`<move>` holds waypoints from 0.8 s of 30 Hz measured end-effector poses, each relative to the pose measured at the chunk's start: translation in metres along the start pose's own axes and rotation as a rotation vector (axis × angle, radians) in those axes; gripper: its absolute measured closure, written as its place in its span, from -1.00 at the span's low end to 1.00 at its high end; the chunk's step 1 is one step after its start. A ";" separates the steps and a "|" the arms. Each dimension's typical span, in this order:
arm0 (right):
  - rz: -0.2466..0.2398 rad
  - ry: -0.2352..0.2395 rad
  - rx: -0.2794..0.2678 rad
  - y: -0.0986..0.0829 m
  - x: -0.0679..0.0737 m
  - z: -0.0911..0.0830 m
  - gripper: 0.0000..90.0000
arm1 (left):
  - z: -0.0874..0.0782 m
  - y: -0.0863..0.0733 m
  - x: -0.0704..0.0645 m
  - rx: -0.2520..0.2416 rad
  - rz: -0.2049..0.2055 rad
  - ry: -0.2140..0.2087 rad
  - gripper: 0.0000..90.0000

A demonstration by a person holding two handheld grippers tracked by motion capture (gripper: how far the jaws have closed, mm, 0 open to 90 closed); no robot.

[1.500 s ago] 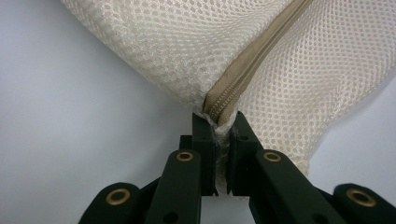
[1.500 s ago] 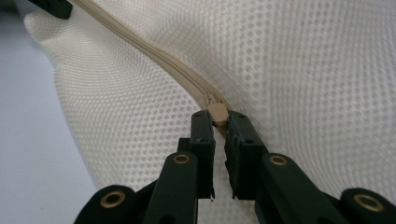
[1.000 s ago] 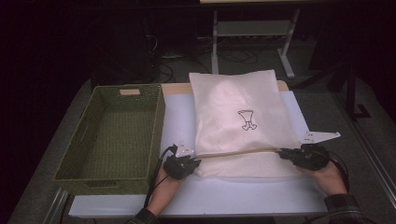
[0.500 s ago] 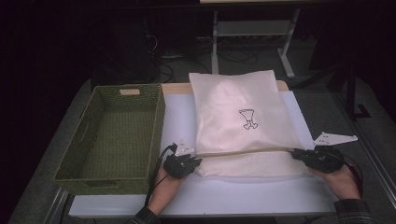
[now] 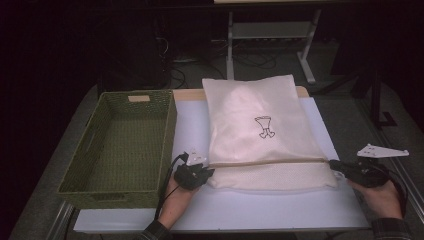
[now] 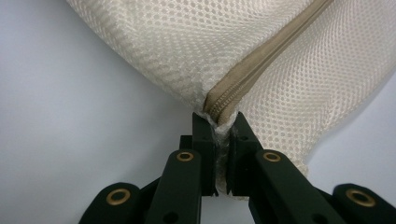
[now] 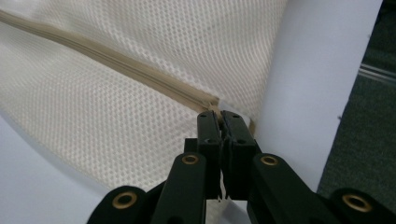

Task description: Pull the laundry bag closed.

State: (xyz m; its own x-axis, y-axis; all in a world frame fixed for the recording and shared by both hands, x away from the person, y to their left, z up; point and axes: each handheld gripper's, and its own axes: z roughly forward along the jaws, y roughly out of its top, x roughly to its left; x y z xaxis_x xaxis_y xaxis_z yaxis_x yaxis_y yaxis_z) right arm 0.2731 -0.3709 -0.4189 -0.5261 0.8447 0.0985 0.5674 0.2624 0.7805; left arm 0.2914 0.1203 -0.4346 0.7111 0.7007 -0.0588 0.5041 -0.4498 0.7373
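both grippers pinch the ends of a mesh bag's zipper.
left gripper (image 5: 206, 172) jaws closed on the zipper's (image 5: 270, 162) left end; right gripper (image 5: 336, 166) jaws clamped on its right end at the table (image 5: 250, 210) edge. mesh bag (image 5: 260, 125) lies flat mid-table on the white sheet, green woven basket (image 5: 120, 145) just left of it.

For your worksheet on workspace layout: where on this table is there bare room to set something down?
Free: the white strip between the mesh bag and the table's near edge, and inside the green basket. Crowded: both zipper ends, where the left gripper and right gripper pinch.
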 end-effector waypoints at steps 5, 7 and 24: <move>-0.016 0.005 0.006 0.001 0.002 0.001 0.89 | 0.000 -0.001 -0.001 -0.007 -0.003 -0.021 0.77; -0.016 0.014 -0.012 0.003 0.003 0.001 0.59 | 0.000 -0.001 -0.002 -0.011 -0.001 -0.024 0.54; -0.106 0.099 -0.011 0.021 0.048 0.024 -0.51 | -0.019 0.004 -0.008 -0.075 0.042 -0.098 -0.70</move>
State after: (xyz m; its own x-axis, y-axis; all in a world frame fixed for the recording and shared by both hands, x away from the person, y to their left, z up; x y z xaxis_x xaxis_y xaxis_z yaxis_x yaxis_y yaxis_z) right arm 0.2746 -0.3137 -0.4129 -0.6427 0.7625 0.0749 0.4985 0.3420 0.7966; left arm 0.2783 0.1233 -0.4181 0.7771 0.6229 -0.0902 0.4379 -0.4322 0.7883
